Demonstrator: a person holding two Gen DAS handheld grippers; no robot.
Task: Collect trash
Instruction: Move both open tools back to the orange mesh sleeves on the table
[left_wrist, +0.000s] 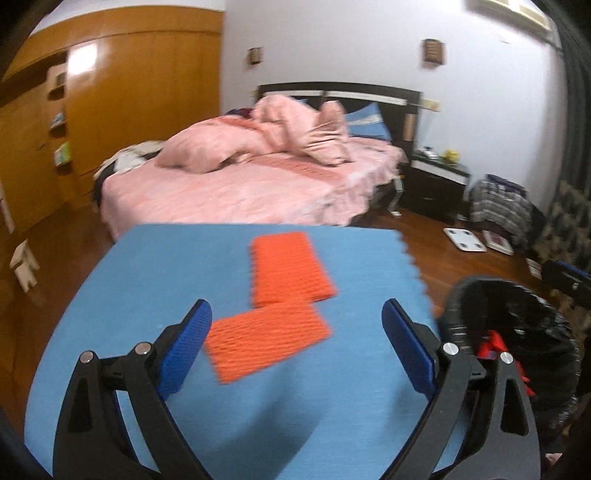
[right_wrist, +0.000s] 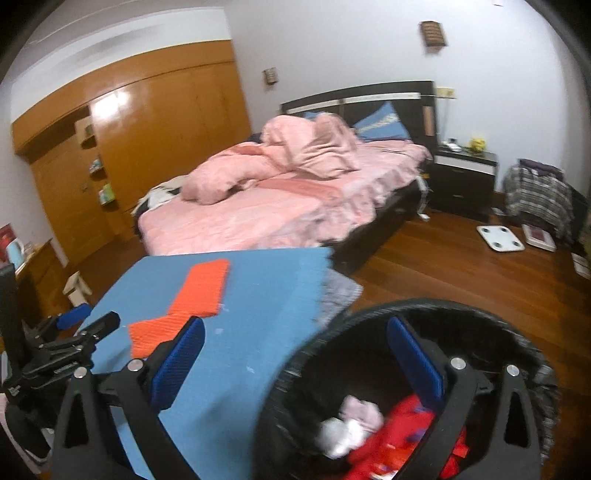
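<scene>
We see both claws gaping with nothing between their blue pads: the left gripper above 2 orange ribbed foam pads on the blue foam mat, the right gripper over the black-lined round bin holding red and white crumpled trash.

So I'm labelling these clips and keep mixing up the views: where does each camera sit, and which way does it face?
Left wrist: rides the left gripper, looking down over the blue mat and two orange pads; open jaws show.
Right wrist: rides the right gripper, above the trash bin; open jaws show, and the other gripper at the left edge.
Shared: mat, pads, bin, pink bed.
</scene>
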